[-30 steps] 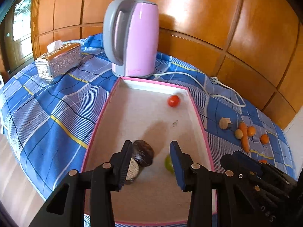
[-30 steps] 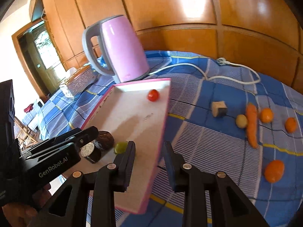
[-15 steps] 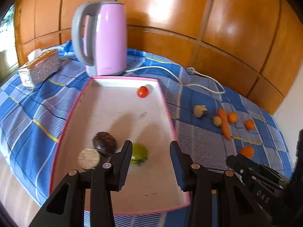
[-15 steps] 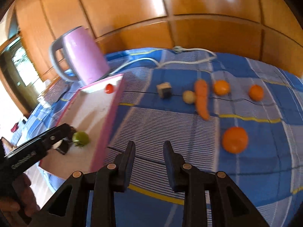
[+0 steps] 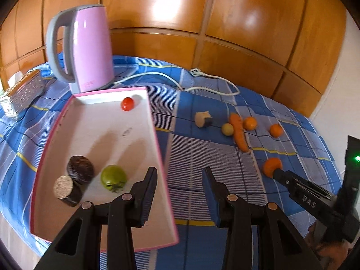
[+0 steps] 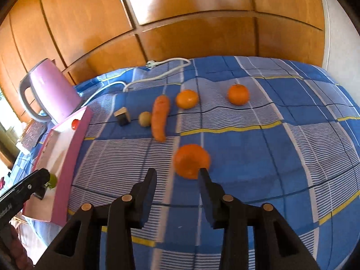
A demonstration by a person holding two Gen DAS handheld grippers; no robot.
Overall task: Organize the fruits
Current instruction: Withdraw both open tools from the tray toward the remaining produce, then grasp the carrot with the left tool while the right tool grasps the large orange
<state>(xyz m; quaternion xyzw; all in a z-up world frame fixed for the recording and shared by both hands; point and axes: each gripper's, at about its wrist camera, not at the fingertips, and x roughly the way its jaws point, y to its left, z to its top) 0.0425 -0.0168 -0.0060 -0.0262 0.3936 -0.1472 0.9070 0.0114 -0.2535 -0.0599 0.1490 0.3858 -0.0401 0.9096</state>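
A pink-rimmed white tray holds a green fruit, a dark round fruit, a cut dark piece and a small red tomato. My left gripper is open and empty above the tray's right rim. My right gripper is open and empty, just short of a large orange, which also shows in the left wrist view. Farther on the cloth lie a carrot, two small oranges, a yellowish fruit and a cut chunk.
A pink kettle stands behind the tray, its white cord trailing across the blue checked cloth. A silver tissue box sits at far left. A wooden panel wall runs behind.
Both grippers have swung to the right, away from the tray. The green fruit now lies free in the tray. The right gripper has closed in on the large orange.
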